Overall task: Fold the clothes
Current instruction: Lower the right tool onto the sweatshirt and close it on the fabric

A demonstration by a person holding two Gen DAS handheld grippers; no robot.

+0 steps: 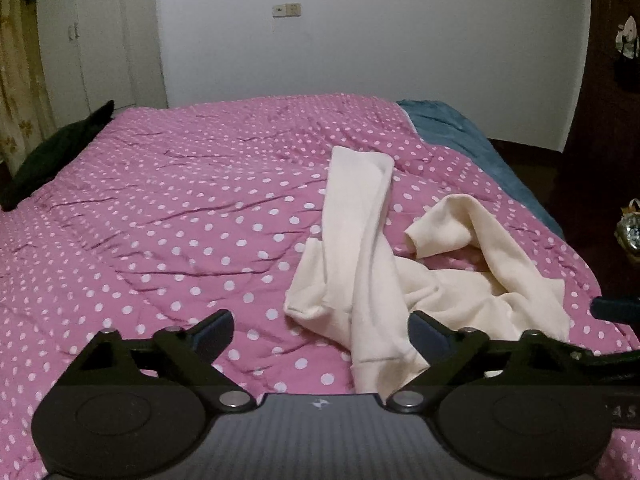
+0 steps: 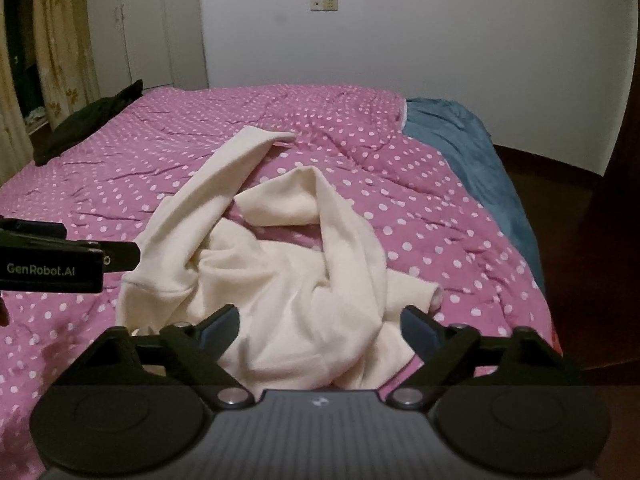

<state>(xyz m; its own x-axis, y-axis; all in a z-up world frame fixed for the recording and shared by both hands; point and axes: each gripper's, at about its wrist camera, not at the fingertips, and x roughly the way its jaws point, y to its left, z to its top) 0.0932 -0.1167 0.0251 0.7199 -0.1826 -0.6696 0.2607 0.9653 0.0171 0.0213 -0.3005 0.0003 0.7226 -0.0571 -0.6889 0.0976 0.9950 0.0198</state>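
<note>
A cream sweatshirt lies crumpled on the pink polka-dot bedspread, one sleeve stretched away from me and the other curled to the right. My left gripper is open and empty, just above the garment's near edge. In the right wrist view the same sweatshirt fills the middle of the bed. My right gripper is open and empty over its near hem. The left gripper's body shows at the left edge there, and a tip of the right gripper shows at the left view's right edge.
A black garment lies at the bed's far left edge. A blue blanket covers the far right corner. White wall and cupboard doors stand behind. Dark wooden floor and furniture run along the right side.
</note>
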